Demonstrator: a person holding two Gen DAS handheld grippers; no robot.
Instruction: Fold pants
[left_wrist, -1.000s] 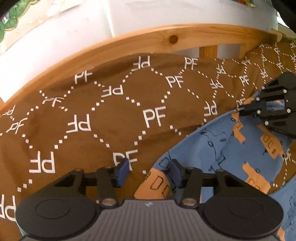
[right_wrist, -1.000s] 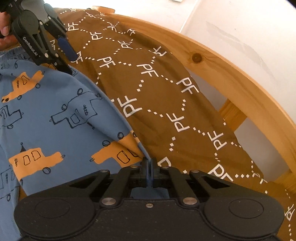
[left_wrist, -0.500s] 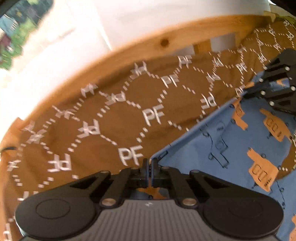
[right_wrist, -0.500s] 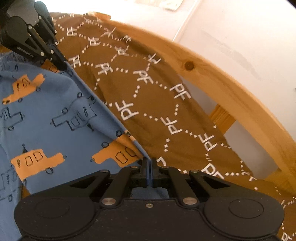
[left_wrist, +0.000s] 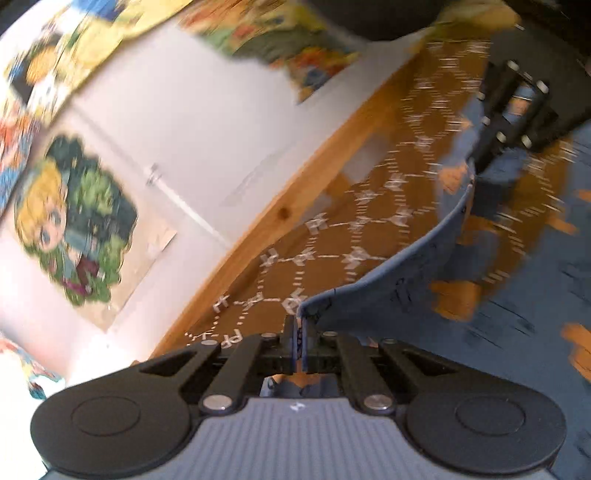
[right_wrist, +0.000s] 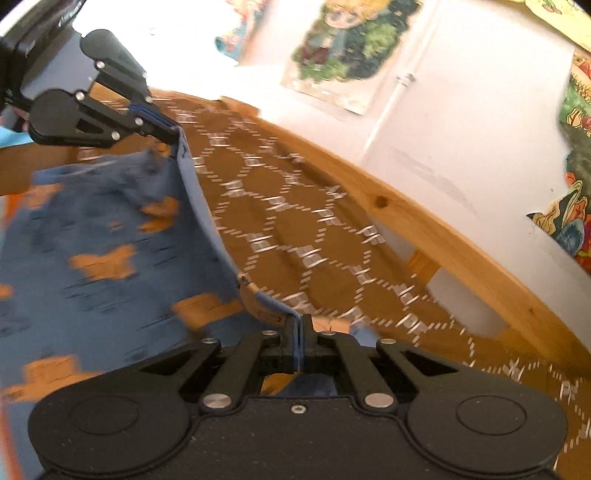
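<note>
Pinching one hem of the blue car-print pants (right_wrist: 110, 236), left gripper (left_wrist: 300, 334) and right gripper (right_wrist: 298, 332) stretch it parallel to the bed's wooden rail (right_wrist: 424, 221).

"PF" on brown bedspread (left_wrist: 325, 266)

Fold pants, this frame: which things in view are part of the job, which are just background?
In the job:
- blue pants with orange print
- left tool, shut on the pants' edge
- right tool, shut on the same edge

Just there:
- brown patterned cover under the pants
- wooden bed rail
- cartoon posters on the wall
</note>
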